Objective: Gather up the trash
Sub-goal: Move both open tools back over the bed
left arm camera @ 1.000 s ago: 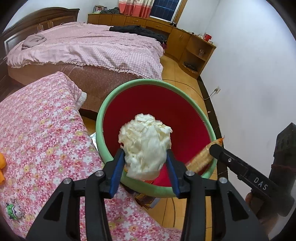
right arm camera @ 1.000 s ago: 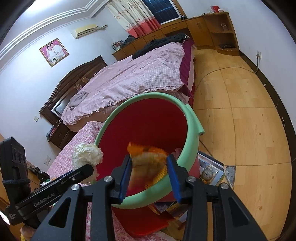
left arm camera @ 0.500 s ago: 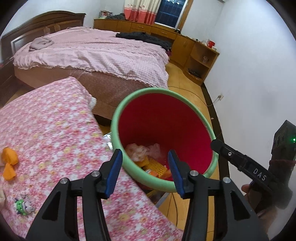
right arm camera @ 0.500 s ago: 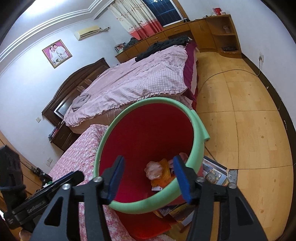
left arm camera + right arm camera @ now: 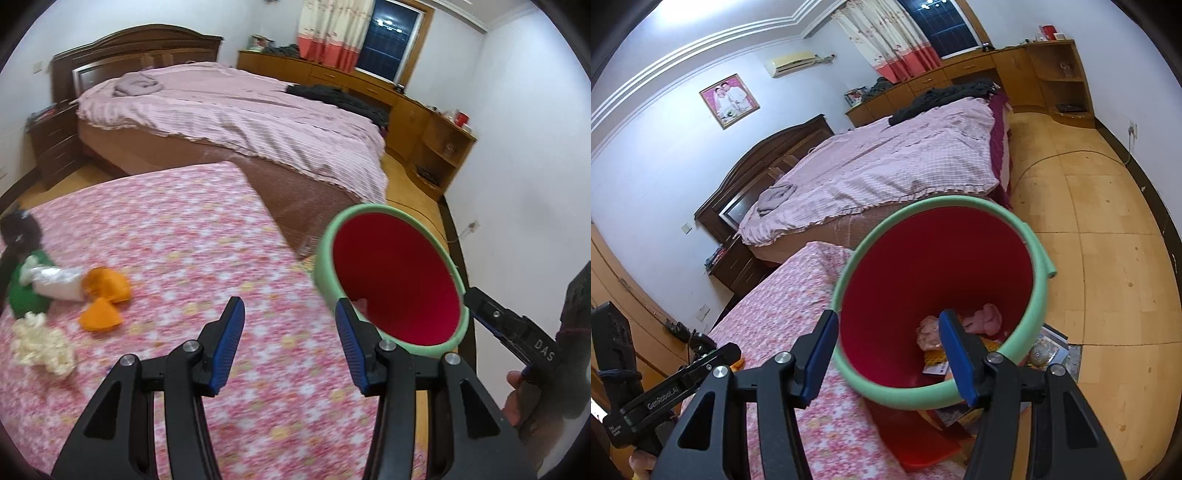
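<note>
My left gripper (image 5: 289,314) hangs open and empty over the pink floral cloth (image 5: 184,240). Left of it on the cloth lie two orange peel pieces (image 5: 105,286), a white crumpled paper wad (image 5: 40,343) and a silvery wrapper (image 5: 59,280) on something green (image 5: 22,295). The red bin with a green rim (image 5: 325,258) stands at the cloth's right edge. My right gripper (image 5: 888,325) is open over the near rim of the bin (image 5: 1039,295), with nothing between its jaws. Inside lie pink tissue (image 5: 982,319) and a yellow packet (image 5: 934,360).
A large bed with a pink cover (image 5: 240,110) fills the background, with wooden cabinets (image 5: 424,122) along the far wall. Wooden floor (image 5: 1108,258) lies right of the bin. Magazines (image 5: 1049,347) and a red flat object (image 5: 916,435) sit beneath it.
Both grippers opened; the white wad and the orange scrap left their jaws and are gone from between them. My left gripper swung left off the bin over the cloth. The right one drew back slightly.
</note>
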The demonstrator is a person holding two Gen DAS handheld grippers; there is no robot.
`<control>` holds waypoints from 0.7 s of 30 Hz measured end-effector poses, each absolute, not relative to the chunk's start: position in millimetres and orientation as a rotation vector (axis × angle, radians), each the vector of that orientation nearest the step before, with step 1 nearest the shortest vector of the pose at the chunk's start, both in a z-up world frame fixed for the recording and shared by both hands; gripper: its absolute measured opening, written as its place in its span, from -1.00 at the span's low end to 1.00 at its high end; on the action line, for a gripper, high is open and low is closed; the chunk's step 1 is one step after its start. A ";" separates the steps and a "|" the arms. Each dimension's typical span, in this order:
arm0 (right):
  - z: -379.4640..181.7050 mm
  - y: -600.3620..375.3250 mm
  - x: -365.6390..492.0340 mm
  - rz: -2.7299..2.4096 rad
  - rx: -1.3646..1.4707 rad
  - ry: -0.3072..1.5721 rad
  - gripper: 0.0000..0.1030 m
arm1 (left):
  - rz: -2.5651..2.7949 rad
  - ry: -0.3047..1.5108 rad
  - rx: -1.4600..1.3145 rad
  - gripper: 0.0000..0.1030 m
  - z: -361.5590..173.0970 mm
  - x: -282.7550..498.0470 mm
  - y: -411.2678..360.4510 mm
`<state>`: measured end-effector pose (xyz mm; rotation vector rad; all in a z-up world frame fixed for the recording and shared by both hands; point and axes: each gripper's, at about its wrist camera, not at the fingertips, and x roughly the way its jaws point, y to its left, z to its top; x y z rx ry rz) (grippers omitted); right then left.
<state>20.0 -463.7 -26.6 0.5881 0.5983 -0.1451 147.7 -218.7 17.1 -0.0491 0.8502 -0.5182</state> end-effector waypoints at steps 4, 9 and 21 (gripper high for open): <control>-22.4 -447.1 20.5 -0.121 0.576 0.603 0.17 | -0.451 0.844 -0.073 -0.01 18.9 148.3 -187.2; -19.6 -426.1 22.5 -0.090 0.566 0.610 0.17 | -0.352 0.832 -0.090 -0.01 21.2 147.9 -144.8; -20.3 -381.8 33.8 -0.037 0.531 0.642 0.17 | -0.125 0.878 -0.118 -0.01 2.2 160.2 -52.9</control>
